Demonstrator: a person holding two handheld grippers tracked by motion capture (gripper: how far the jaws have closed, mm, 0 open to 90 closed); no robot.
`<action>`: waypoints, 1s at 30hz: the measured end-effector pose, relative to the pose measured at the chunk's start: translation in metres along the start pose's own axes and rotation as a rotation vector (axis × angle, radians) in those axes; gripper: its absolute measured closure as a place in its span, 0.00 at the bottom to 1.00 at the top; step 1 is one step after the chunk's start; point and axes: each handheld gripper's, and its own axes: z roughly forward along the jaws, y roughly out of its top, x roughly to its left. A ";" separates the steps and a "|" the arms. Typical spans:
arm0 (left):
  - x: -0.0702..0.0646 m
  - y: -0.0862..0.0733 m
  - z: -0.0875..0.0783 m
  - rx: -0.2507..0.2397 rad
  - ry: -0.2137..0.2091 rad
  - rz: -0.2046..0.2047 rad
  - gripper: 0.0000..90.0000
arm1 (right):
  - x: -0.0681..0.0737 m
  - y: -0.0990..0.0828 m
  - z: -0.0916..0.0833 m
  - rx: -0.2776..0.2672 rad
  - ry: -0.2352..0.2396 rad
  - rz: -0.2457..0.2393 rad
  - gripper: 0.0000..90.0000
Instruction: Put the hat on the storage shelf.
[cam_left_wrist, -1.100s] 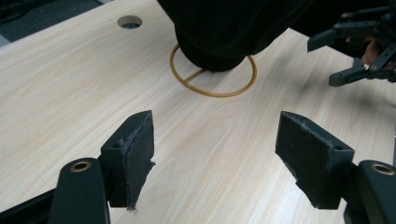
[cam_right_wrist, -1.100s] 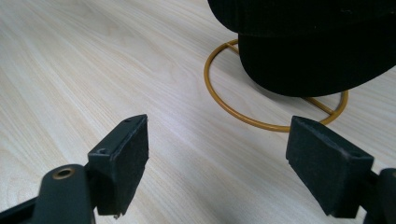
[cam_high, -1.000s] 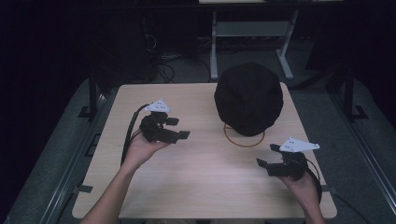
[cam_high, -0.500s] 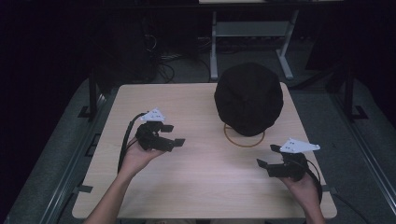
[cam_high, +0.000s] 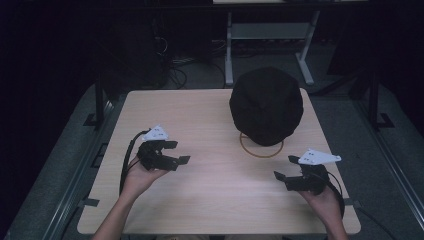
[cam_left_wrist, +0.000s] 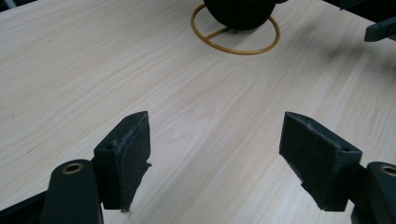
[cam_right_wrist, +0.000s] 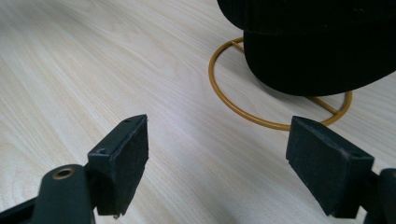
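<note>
I see the black hat (cam_high: 266, 104) on its gold wire stand (cam_high: 261, 148) far-centre on the counter (cam_high: 200, 115), between my left gripper (cam_high: 176, 152) and right gripper (cam_high: 284, 169); both jaws apart, empty, bare counter before each.

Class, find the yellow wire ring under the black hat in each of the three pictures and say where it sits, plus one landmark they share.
High view: the ring lies right of centre, at the hat's near edge.
Left gripper view: the ring is at top centre, beyond the open jaws.
Right gripper view: the ring is at upper right, under the hat.
Shared landmark: the black hat above the ring, on the wooden table.
</note>
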 end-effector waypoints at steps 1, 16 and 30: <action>0.000 -0.002 -0.002 -0.001 0.003 -0.001 0.27 | 0.000 0.000 0.000 0.001 0.000 0.000 0.23; -0.004 -0.036 -0.019 -0.010 0.060 0.010 0.26 | 0.003 0.001 0.001 0.011 0.019 -0.004 0.23; -0.014 -0.069 -0.028 -0.005 0.089 -0.006 0.26 | 0.007 0.001 0.001 0.014 0.033 -0.009 0.23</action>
